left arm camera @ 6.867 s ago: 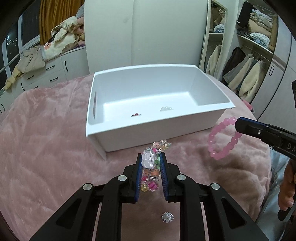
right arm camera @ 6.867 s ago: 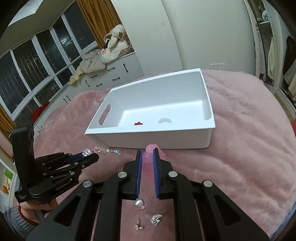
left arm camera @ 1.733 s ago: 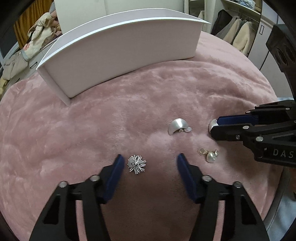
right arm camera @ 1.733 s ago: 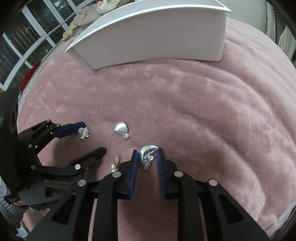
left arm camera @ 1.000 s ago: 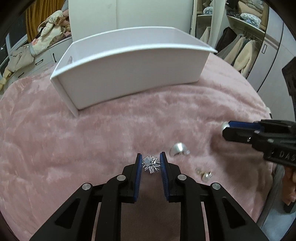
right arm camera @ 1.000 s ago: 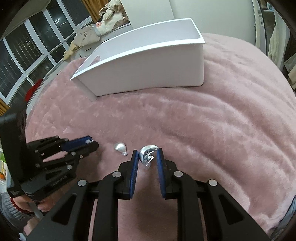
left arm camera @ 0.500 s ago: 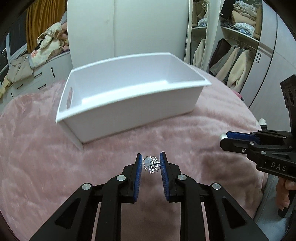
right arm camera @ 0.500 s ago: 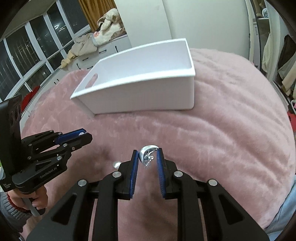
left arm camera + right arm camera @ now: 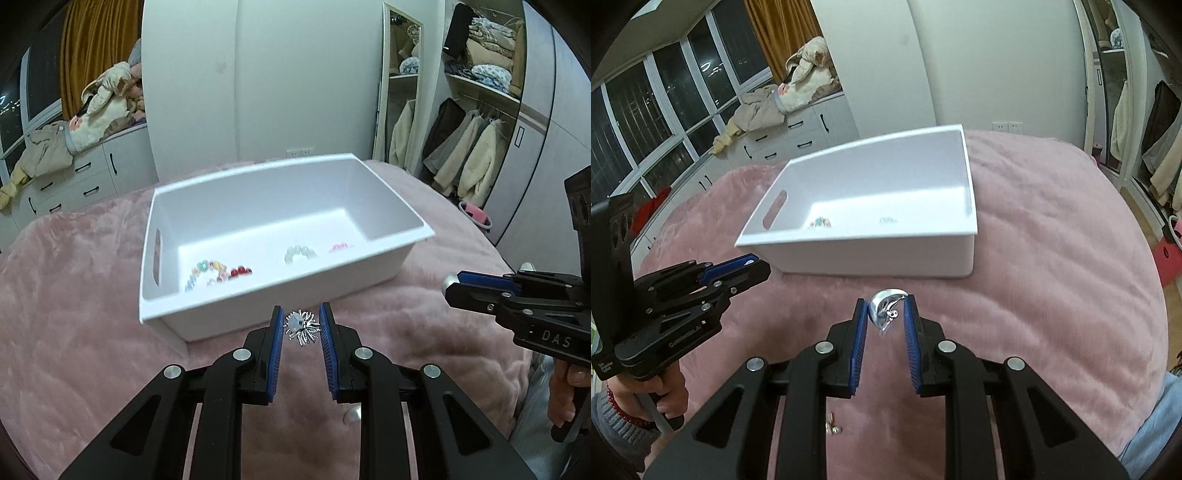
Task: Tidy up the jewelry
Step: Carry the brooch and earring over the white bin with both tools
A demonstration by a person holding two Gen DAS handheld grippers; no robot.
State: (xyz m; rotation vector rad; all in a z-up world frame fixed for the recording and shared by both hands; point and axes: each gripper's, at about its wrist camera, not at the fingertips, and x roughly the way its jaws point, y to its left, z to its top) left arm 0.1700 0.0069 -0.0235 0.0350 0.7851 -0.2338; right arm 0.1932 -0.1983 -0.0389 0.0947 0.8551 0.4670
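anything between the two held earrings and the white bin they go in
Nothing visible. The left claw grips the spiky earring and the right claw the silver earring, both short of the bin. Only its near wall lies ahead, and its top is open.

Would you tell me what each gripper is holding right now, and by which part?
The left gripper pinches a spiky silver brooch by its side spikes. The right gripper clamps a curved silver earring across its domed sides.
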